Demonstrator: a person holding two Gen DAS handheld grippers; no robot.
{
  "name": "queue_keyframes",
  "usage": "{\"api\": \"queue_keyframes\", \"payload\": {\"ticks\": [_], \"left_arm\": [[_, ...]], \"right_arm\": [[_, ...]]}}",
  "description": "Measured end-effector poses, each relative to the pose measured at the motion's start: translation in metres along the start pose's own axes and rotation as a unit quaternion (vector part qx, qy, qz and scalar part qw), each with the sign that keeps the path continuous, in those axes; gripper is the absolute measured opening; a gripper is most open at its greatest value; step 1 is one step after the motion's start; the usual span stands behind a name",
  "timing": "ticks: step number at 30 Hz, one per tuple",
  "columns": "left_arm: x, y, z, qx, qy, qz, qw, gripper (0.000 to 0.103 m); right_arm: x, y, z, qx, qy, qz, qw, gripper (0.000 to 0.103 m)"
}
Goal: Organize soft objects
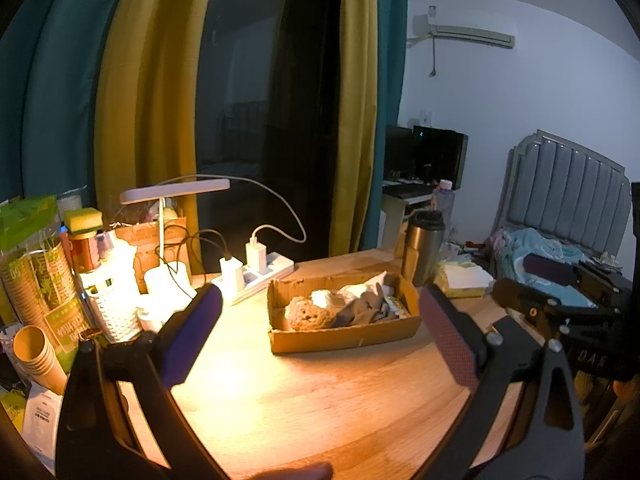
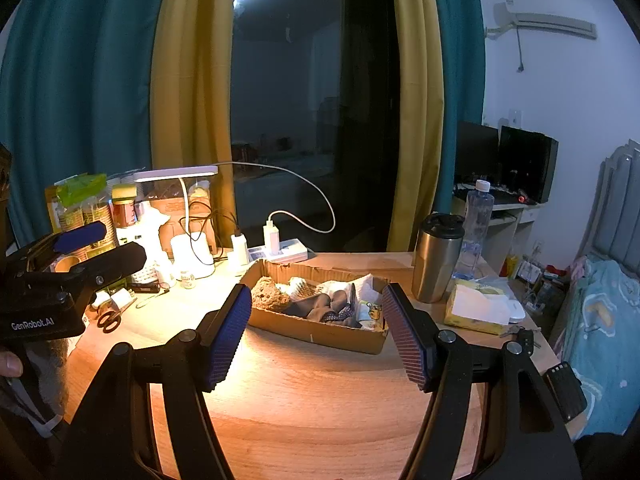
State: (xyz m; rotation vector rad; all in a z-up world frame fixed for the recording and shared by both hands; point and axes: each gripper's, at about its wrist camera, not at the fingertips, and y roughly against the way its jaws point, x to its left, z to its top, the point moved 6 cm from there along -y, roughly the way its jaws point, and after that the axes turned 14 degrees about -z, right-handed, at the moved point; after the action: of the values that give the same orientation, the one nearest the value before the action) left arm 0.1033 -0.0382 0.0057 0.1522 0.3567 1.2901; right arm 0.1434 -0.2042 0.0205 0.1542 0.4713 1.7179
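A shallow cardboard box (image 1: 344, 340) (image 2: 316, 332) sits on the wooden table. It holds a brown sponge (image 1: 308, 314) (image 2: 270, 295), white cloths (image 1: 360, 290) (image 2: 340, 286) and a dark grey cloth (image 1: 362, 308) (image 2: 320, 306). My left gripper (image 1: 320, 332) is open and empty, held in front of the box. My right gripper (image 2: 316, 336) is open and empty, just short of the box's near wall. The left gripper also shows at the left of the right wrist view (image 2: 92, 248).
A lit desk lamp (image 1: 176, 190), power strip (image 1: 256, 276), white basket (image 1: 110, 308) and paper cups (image 1: 38, 356) crowd the table's left. A steel tumbler (image 2: 436, 258), water bottle (image 2: 476, 232) and tissue pack (image 2: 478, 310) stand right of the box. Scissors (image 2: 110, 318) lie at the left.
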Motion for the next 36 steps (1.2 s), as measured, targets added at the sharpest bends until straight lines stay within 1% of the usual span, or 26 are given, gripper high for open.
{"api": "queue_keyframes", "payload": {"ticks": [14, 36], "left_arm": [[0.001, -0.007, -0.002, 0.006, 0.001, 0.005, 1.0000, 0.099], [0.001, -0.011, 0.000, 0.005, 0.001, -0.001, 1.0000, 0.099]], "right_arm": [[-0.001, -0.007, -0.002, 0.008, 0.003, 0.003, 1.000, 0.071], [0.002, -0.014, -0.006, 0.016, 0.009, 0.008, 1.000, 0.071]]}}
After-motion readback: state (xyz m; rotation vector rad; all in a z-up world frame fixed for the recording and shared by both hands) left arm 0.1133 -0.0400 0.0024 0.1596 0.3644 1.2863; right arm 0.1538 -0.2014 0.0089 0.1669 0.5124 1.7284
